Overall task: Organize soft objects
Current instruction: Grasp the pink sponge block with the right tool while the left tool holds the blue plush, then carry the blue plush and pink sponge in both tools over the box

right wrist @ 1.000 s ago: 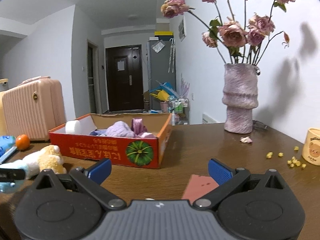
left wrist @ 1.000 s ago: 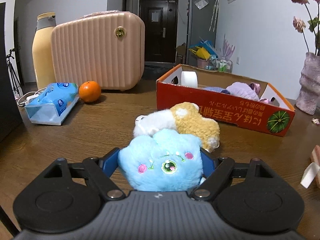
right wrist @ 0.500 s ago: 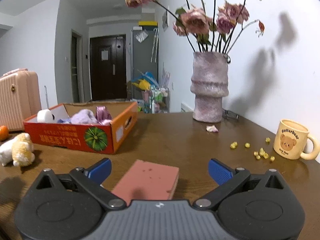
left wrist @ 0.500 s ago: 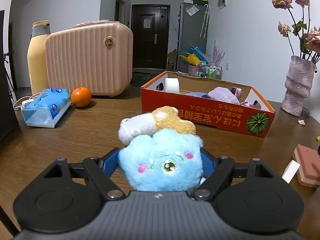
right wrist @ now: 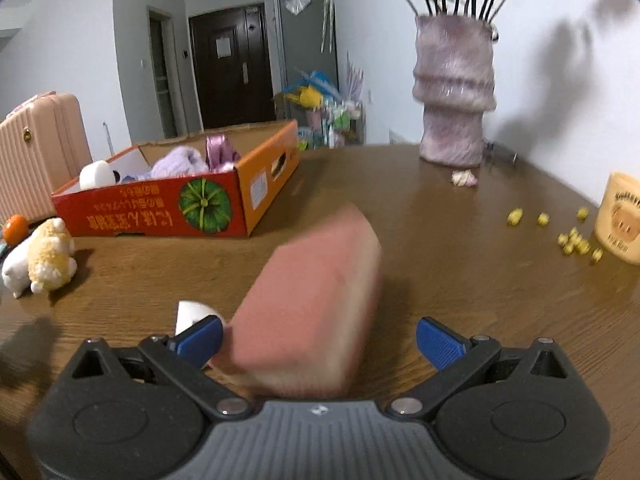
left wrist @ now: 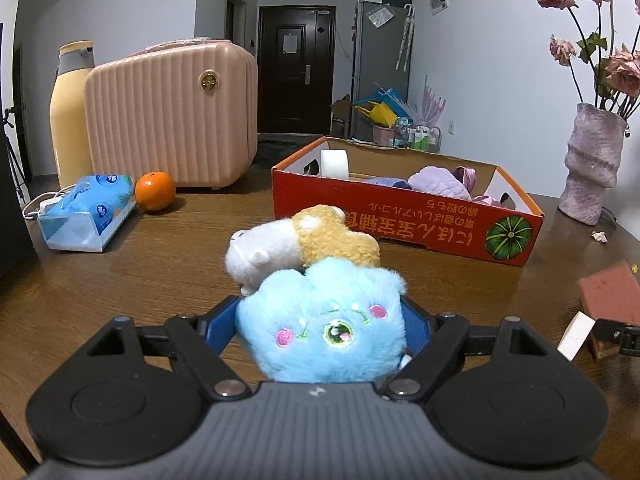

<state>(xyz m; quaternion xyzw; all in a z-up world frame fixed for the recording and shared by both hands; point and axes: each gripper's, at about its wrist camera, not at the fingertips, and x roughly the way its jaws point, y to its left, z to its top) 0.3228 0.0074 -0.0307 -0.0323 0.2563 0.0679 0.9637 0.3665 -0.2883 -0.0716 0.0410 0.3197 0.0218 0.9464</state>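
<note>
Box (left wrist: 400, 220) already has a few soft items. L hand-held gripper (left wrist: 324, 328) clamped on blue plush (left wrist: 324, 320); R hand-held gripper (right wrist: 318, 338) apart, straddling sponge (right wrist: 312, 300). Dog plush (left wrist: 304, 240) left on table (left wrist: 160, 264).

I've brought my right gripper (right wrist: 318, 340) down over the pink sponge (right wrist: 308, 304), which now sits between its open fingers. Before, it lay ahead.
</note>
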